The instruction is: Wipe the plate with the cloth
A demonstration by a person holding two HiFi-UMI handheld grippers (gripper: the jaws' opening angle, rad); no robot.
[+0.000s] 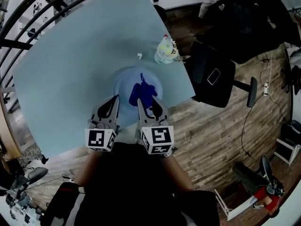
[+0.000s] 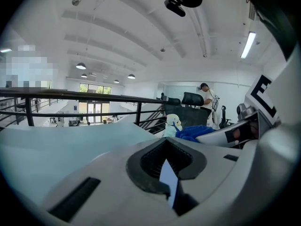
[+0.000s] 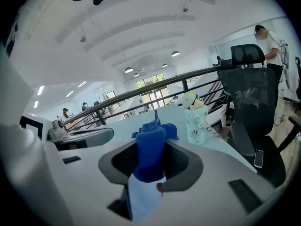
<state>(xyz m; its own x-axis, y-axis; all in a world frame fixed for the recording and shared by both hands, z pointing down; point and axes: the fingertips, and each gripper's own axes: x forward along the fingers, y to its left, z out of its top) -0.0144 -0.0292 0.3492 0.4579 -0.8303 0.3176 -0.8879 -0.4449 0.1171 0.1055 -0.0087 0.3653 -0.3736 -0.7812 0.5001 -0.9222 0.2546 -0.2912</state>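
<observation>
Plate (image 1: 123, 83) sits at near edge of pale blue counter (image 1: 70, 65). Blue cloth (image 1: 142, 92) bunched on the plate's right half. Right tool (image 1: 147, 102) clamped on the cloth's near end; in the right gripper view the cloth stands up between its jaws. Left tool (image 1: 115, 99) at the plate's left rim, jaws closed on a thin pale edge that looks like the rim. The two tools lie side by side, near each other. Toy-topped bottle (image 1: 165, 50) beyond the plate, apart from it. Black chair (image 1: 207, 86) off the counter's right side, phone (image 1: 214, 76) on its seat.
</observation>
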